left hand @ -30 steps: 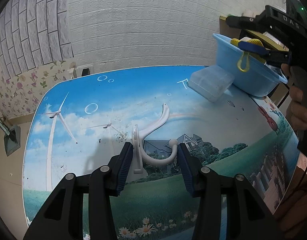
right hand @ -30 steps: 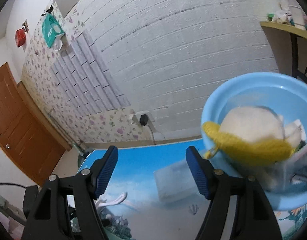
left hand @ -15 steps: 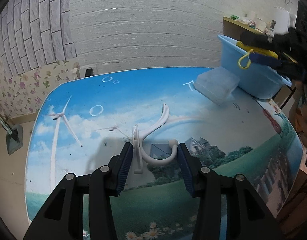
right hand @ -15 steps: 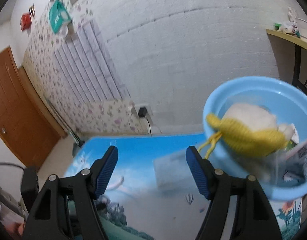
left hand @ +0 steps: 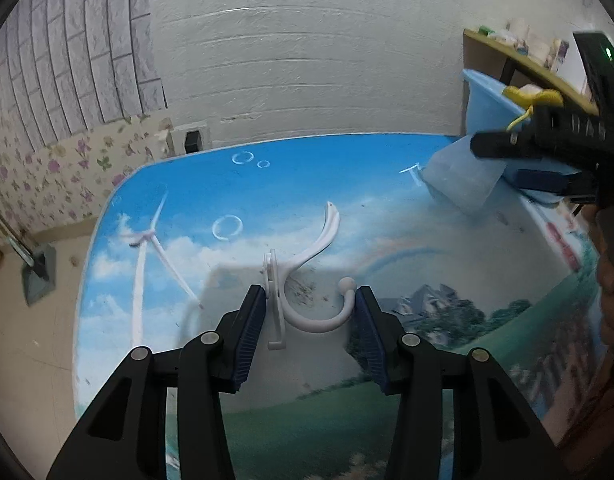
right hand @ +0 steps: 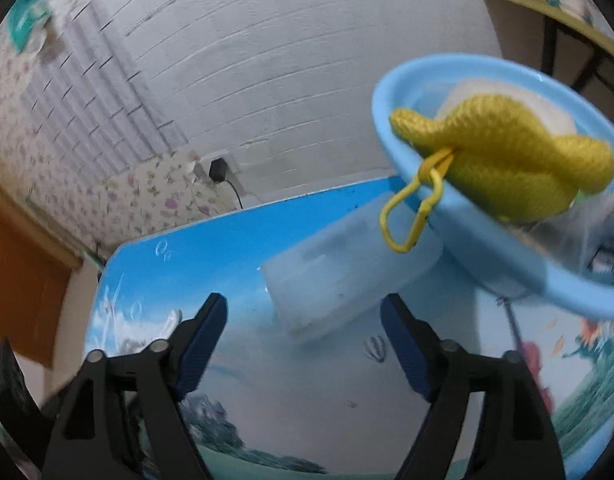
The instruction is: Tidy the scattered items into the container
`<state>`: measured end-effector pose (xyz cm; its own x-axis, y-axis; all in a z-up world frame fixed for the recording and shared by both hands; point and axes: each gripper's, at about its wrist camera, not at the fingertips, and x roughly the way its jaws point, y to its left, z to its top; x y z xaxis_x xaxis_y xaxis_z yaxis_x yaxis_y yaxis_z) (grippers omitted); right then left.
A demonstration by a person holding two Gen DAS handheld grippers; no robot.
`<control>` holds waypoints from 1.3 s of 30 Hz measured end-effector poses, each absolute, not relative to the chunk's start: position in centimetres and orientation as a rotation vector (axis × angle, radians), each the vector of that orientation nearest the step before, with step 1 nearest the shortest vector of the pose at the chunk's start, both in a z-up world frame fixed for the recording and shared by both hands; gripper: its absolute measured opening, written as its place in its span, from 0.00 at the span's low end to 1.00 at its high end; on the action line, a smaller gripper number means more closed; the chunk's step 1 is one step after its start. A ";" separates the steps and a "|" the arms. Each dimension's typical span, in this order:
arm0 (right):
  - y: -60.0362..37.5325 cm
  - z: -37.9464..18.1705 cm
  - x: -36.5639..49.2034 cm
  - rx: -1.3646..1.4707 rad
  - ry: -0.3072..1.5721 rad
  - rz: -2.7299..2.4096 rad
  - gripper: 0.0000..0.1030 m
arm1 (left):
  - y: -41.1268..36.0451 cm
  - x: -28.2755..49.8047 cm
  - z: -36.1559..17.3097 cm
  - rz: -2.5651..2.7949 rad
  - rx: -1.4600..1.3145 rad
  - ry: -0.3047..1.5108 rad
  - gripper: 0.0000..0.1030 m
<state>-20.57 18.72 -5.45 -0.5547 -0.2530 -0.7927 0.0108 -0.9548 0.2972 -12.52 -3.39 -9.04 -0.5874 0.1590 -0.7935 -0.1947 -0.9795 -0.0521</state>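
My left claw [left hand: 309, 334] straddles the smooth white plastic hook [left hand: 307, 280] lying mid-table [left hand: 267, 184], ribbed pads [left hand: 249, 334] not yet closed on it. My right claw [right hand: 303, 344] gapes empty before a frosted box [right hand: 347, 268]. At the far right corner, the glossy blue basin [right hand: 507, 264] holds a yellow knitted toy [right hand: 507, 160].

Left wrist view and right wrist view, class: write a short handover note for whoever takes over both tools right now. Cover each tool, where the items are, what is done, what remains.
Left tool: open, its fingers either side of the white hook lying on the table; not clamped yet.
Right tool: open, empty, pointing toward the clear plastic box.
Blue basin: at the table's far right, already holds the yellow knitted toy and other items I cannot identify.
Done: toy in the basin.
Left: close on the hook and carry it to the basin; then the clear box, which sits against the basin.
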 end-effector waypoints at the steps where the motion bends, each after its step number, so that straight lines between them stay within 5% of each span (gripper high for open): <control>1: 18.8 -5.5 -20.9 1.416 -0.421 -2.626 0.91 | -3.4 -12.8 -9.1 2.637 -1.313 0.078 0.44; 19: 19.0 -8.6 -24.1 1.728 -0.794 -2.712 0.91 | -3.6 -13.6 -9.0 2.618 -1.302 0.066 0.44; 34: 16.7 -8.3 -24.9 1.790 -0.446 -2.766 0.87 | -3.7 -13.8 -8.9 2.629 -1.306 0.073 0.44; 39: 16.8 -7.8 -23.7 1.751 -0.378 -2.709 0.71 | -3.4 -13.4 -8.9 2.637 -1.312 0.083 0.44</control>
<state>-23.69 16.85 -7.77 -0.4148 -0.0366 -0.9092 -0.2139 -0.9673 0.1365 -13.39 -3.37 -8.88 -0.5883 0.1489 -0.7948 -0.1984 -0.9794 -0.0366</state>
